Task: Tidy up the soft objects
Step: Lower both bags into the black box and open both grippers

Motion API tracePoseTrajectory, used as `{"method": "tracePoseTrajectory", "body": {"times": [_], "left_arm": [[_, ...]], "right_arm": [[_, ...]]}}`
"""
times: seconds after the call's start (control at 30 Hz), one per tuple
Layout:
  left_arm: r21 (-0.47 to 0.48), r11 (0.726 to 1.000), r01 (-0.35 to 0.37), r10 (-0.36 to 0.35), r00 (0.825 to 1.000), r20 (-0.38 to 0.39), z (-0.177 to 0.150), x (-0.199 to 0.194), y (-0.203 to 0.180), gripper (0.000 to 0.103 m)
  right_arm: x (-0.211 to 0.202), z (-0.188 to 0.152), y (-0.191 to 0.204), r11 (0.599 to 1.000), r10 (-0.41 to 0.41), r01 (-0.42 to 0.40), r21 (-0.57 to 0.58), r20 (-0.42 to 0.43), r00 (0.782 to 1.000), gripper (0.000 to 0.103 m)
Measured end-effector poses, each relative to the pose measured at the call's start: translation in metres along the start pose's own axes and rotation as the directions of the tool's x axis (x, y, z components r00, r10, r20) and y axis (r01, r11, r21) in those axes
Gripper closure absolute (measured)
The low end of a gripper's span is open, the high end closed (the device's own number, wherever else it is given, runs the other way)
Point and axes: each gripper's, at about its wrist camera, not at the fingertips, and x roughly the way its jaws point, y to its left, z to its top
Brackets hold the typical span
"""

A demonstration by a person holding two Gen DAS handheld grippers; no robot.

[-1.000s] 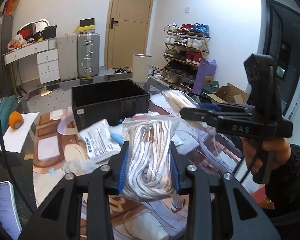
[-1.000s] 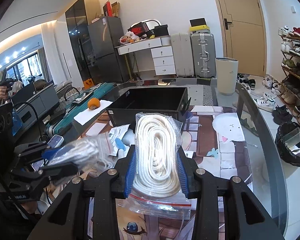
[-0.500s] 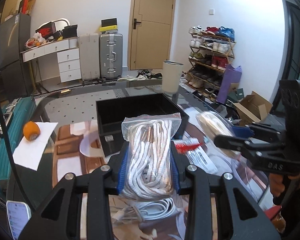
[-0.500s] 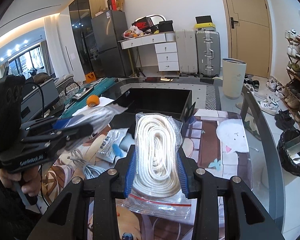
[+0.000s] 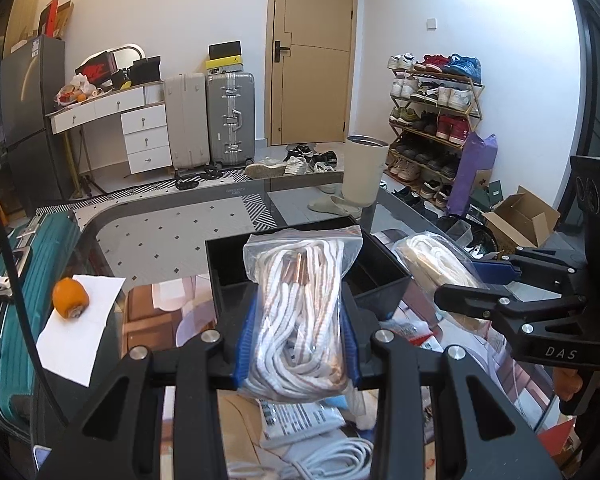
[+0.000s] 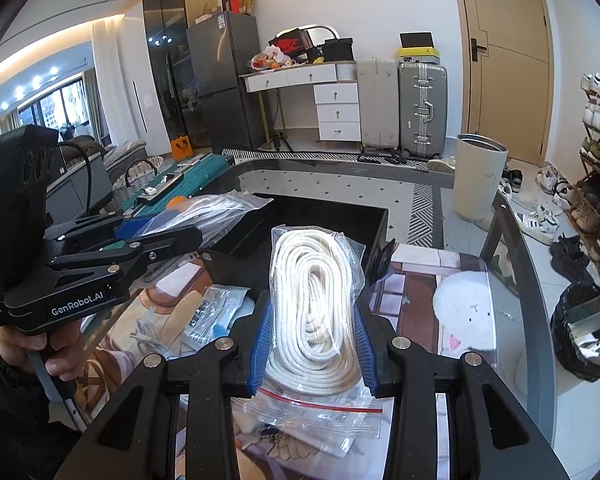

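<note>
My left gripper (image 5: 298, 322) is shut on a clear zip bag of white cord with copper tips (image 5: 300, 280), held in the air just before the black box (image 5: 380, 276). In the right wrist view my right gripper (image 6: 312, 330) is shut on a zip bag of coiled cream rope (image 6: 316, 280), also raised in front of the black box (image 6: 332, 216). Each gripper shows in the other's view: the right gripper (image 5: 474, 284) with its rope bag (image 5: 432, 264) on the right, the left gripper (image 6: 172, 236) with its cord bag (image 6: 216, 208) on the left.
An orange (image 5: 70, 298) lies on white paper at the glass table's left edge. Flat packets (image 5: 300, 420) and a white cable (image 5: 332, 456) lie under the left gripper. A teal suitcase (image 5: 40, 248) stands left of the table, a white bin (image 5: 364, 172) behind it.
Both grippers have carried their bags up and toward the black box, which now sits right behind each bag. The grips have not changed.
</note>
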Motion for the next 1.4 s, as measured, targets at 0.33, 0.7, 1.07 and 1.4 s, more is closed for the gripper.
{"method": "tracePoseTrajectory", "body": {"times": [0.33,0.7,1.07,1.4], "left_arm": [[-0.012,1.0,0.01,-0.01,1.0,-0.009,0.016,0.026,0.016,0.068],[-0.022,0.999,-0.042,0.042,0.999,-0.025,0.021,0.053,0.019,0.068],[-0.009,0.999,-0.037,0.037,0.999,-0.034,0.022,0.065,0.017,0.068],[0.045,0.999,0.028,-0.026,0.998,-0.049,0.025,0.075,0.012,0.068]], "right_arm": [[0.038,0.031,-0.008,0.997,-0.023,0.018,-0.074,-0.065,0.998,0.066],[0.086,0.054,-0.011,0.993,-0.045,0.036,-0.113,-0.083,0.995,0.066],[0.101,0.058,-0.013,0.979,-0.076,0.061,-0.192,-0.071,0.995,0.051],[0.085,0.053,-0.023,0.984,-0.094,0.086,-0.158,-0.042,0.995,0.039]]}}
